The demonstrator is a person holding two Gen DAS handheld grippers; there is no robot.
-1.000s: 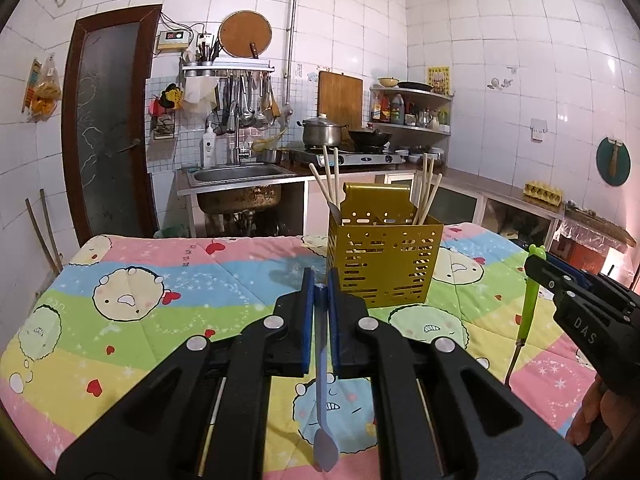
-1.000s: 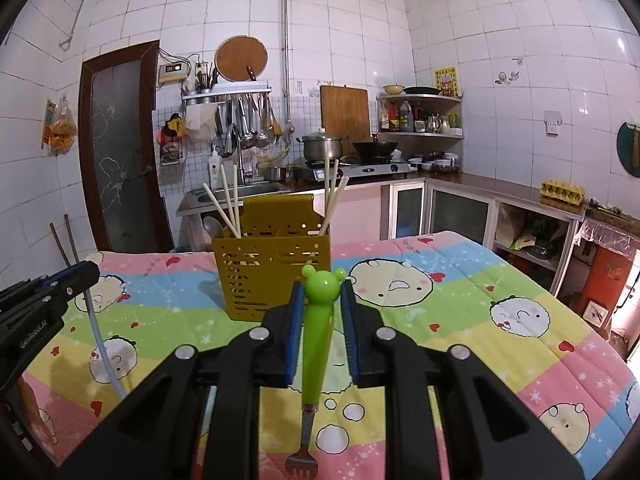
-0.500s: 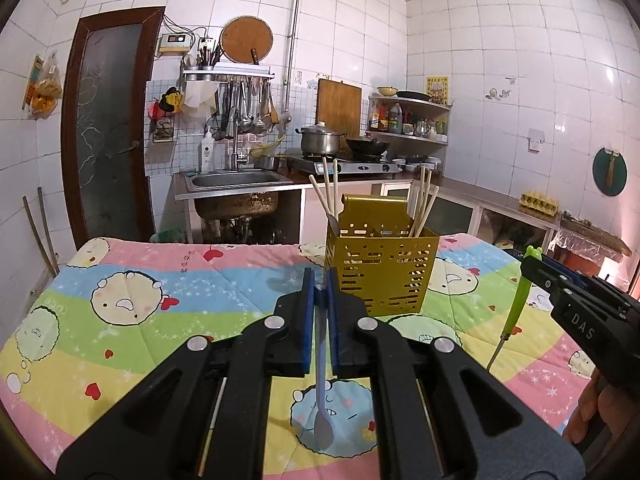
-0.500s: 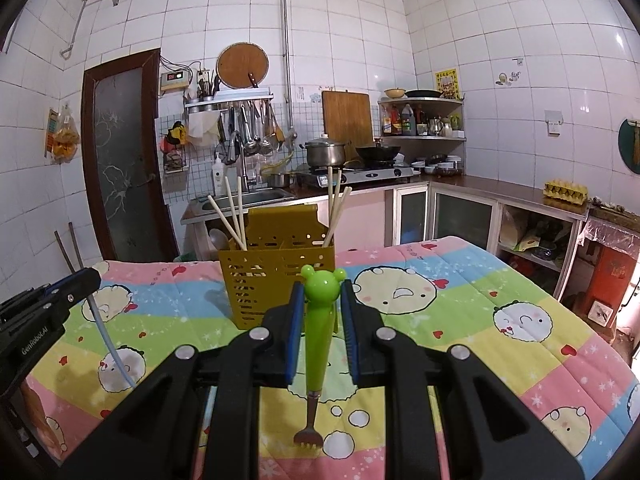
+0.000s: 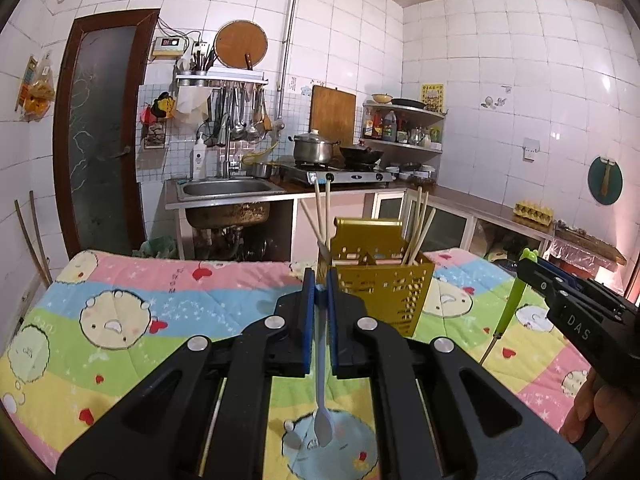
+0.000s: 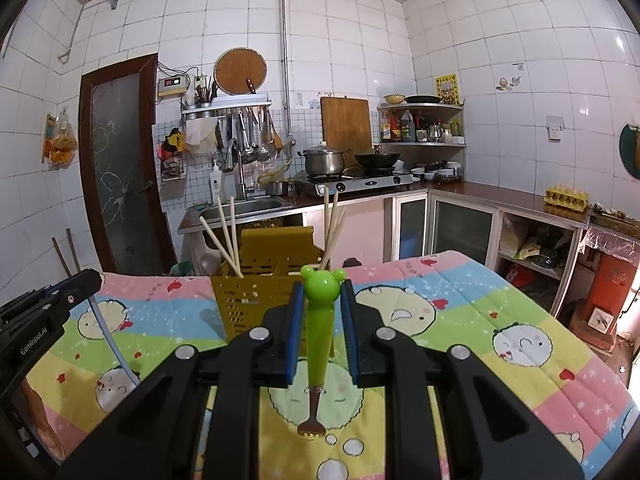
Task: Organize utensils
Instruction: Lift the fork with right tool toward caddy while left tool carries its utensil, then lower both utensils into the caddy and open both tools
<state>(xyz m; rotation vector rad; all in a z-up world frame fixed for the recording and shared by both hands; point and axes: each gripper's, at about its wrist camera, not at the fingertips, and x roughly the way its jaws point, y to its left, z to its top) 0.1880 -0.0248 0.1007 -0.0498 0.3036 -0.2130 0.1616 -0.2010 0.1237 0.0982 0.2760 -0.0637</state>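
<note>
A yellow perforated utensil holder [image 5: 378,288] stands on the cartoon-print tablecloth [image 5: 120,320] with several wooden chopsticks [image 5: 322,212] in it; it also shows in the right wrist view [image 6: 256,304]. My left gripper [image 5: 320,280] is shut on a pale blue spoon [image 5: 321,392], bowl end hanging down, held above the cloth just in front of the holder. My right gripper [image 6: 322,288] is shut on a green frog-handled fork [image 6: 318,336], tines down, also near the holder. Each gripper shows in the other's view: the right one [image 5: 576,312] and the left one [image 6: 44,312].
Behind the table are a steel sink [image 5: 228,190], a stove with a pot [image 5: 314,150] and wok, hanging utensils and a brown door [image 5: 100,140]. Cabinets and a counter with an egg tray [image 6: 566,196] run along the right wall.
Both grippers have risen and come a little closer to the yellow holder, each still holding its utensil. The holder has not moved.
</note>
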